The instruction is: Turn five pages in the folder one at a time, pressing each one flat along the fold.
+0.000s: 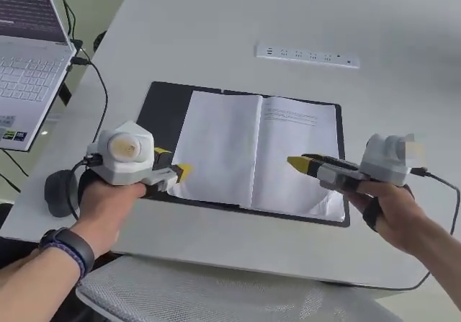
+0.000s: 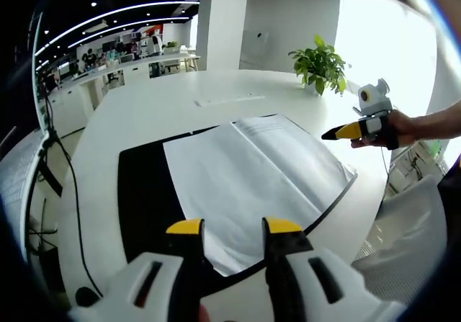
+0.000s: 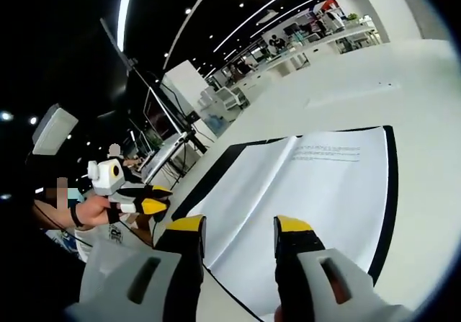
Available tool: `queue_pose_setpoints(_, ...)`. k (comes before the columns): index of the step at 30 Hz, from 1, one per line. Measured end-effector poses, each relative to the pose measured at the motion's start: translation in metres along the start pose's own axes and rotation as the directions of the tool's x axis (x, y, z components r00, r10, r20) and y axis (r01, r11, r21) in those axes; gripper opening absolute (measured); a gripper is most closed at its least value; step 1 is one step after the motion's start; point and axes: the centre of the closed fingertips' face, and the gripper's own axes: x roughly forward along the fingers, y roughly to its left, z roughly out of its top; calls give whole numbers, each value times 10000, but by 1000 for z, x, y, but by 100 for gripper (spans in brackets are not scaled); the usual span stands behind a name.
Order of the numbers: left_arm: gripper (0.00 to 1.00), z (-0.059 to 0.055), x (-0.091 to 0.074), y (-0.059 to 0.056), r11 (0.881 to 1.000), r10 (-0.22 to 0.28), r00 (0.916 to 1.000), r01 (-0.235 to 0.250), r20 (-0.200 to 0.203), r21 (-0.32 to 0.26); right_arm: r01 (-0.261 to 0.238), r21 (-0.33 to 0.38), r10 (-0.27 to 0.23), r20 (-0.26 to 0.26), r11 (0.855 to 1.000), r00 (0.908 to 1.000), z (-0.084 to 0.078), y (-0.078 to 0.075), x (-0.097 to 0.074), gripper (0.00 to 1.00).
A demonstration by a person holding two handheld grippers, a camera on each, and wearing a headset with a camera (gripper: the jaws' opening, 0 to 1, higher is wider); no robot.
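— Where is the folder?

— The black open folder (image 1: 162, 113) with white paper pages (image 1: 216, 149) lies flat on the white worktop (image 1: 216, 34), between the two hands. Opened out, its long axis runs left to right. The fold (image 1: 256, 153) runs away from the person towards a white power strip (image 1: 307, 55). The printed lines sit at the far end of the right page, so the page tops point away.

— And the left hand-held gripper (image 1: 180, 172)?

— It is at the near left corner of the folder, yellow tips pointing right over the left page's edge. Its own view shows the jaws spread, with nothing between them.

— The right hand-held gripper (image 1: 297, 165)?

— It is over the near part of the right page, tips pointing left towards the fold. Its jaws also stand apart and hold nothing. I cannot tell whether it touches the paper.

— Anything else?

— A silver open laptop (image 1: 29, 63) at the far left.
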Motion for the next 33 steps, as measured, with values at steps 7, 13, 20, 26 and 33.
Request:
queue_pose_setpoints(7, 35, 10, -9, -1, 9997, -22, 9999, 19, 163, 236, 517, -598, -500, 285, 9969, 9983, 15, -4, -28, 44)
queue_pose_setpoints(13, 37, 12, -15, 2, 9999, 54, 9996, -58, 283, 143, 947, -957, -911, 419, 9909, 9950, 23, -11, -49, 52)
queue_pose_setpoints(20, 40, 13, -27, 2, 9997, 141, 9994, -147, 329, 200, 1289, -1134, -1222, 641, 9852, 9904, 25, -13, -68, 54)
queue_pose_setpoints(26, 41, 9, -33, 7, 9995, 307, 9988, -308, 371, 38, 1451, -1173, -1372, 734, 9824, 9878, 21, -10, -77, 57)
queue_pose_setpoints(33, 45, 5, -43, 5, 9992, 392, 9981, -393, 472, 5, 1697, -1444, -1602, 756, 9749, 9842, 12, -4, -83, 61)
